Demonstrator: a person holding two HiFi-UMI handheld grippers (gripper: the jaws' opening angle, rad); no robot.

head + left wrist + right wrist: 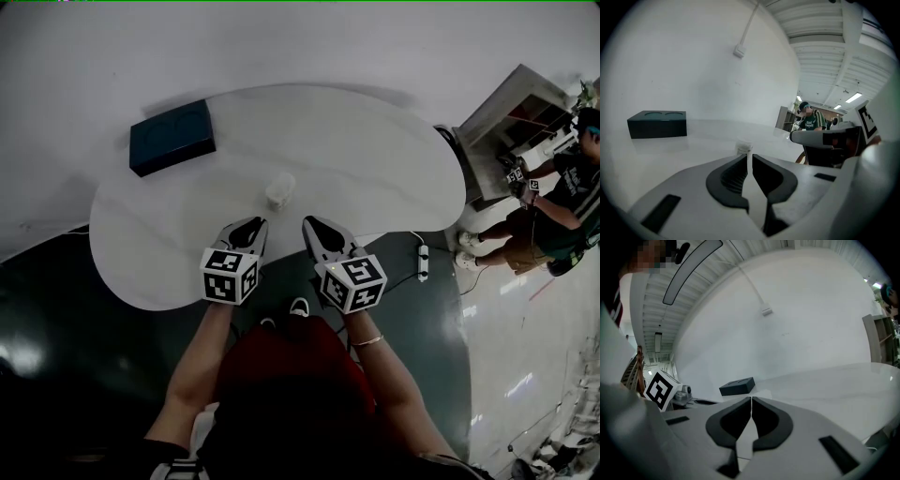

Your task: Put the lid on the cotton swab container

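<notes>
A small pale cotton swab container stands upright near the middle of the white table. In the left gripper view the container shows just beyond the jaw tips. My left gripper hovers a little short of it at the table's near edge; its jaws stand almost together with only a thin slit and nothing between them. My right gripper is beside it on the right, also short of the container. Its jaws meet at the tips and are empty. Whether the lid sits on the container I cannot tell.
A dark box lies at the table's far left corner, also seen as the dark box and dark box. A power strip lies on the floor to the right. A person stands by a shelf unit.
</notes>
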